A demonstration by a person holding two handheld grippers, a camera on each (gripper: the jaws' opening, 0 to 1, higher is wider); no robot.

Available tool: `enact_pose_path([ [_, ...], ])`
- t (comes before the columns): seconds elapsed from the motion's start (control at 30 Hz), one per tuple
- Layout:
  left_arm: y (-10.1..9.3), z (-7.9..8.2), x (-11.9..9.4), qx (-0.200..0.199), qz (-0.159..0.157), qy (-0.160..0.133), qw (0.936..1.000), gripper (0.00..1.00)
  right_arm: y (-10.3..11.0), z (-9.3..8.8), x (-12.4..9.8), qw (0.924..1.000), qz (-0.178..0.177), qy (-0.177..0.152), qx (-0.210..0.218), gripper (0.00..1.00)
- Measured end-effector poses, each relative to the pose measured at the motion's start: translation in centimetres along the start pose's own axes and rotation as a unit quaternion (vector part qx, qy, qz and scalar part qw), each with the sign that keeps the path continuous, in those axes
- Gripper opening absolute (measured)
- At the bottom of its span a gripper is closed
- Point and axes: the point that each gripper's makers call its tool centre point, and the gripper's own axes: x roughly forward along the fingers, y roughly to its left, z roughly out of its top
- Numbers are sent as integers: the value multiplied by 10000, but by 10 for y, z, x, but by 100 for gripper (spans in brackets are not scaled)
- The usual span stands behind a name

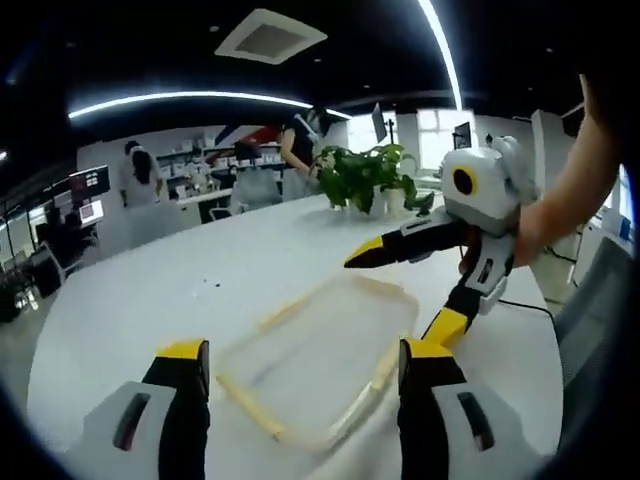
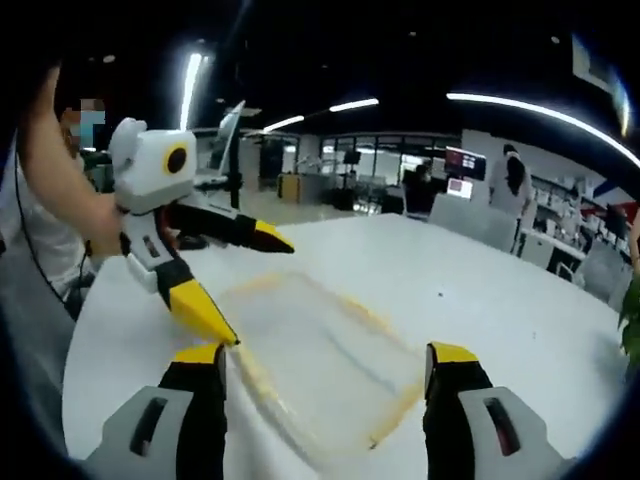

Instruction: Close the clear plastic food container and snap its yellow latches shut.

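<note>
Both claws, left claw (image 1: 303, 372) and right claw (image 2: 325, 378), stand apart over the clear container (image 1: 318, 362), flat on the white counter (image 1: 200, 280), with yellow latches (image 1: 250, 405) along its edges.

Open-plan office. Large white desk (image 1: 200, 280) in front, rows of workstations behind with monitors (image 2: 465, 160) and office chairs (image 1: 255, 188). Dark ceiling with long curved LED strip lights (image 1: 190, 98) and an AC vent (image 1: 270, 36). Potted plant (image 1: 365, 175) on the desk, people (image 1: 135, 175) standing at far desks, glass partitions (image 2: 345, 165) at the back.
</note>
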Motion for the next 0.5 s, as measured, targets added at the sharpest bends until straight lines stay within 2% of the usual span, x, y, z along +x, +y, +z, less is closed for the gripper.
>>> enact_pose_path([
  [0.23,-1,-13,1,-6,102,53,9999,78,12,-12,5,9999,0,56,104,80],
  [0.3,-3,-11,0,-159,66,-93,9998,73,12,-10,3,9999,-32,-35,161,78],
  [0.5,-1,-9,-2,-270,206,-222,9992,74,5,-10,-2,9995,-179,-40,241,77],
])
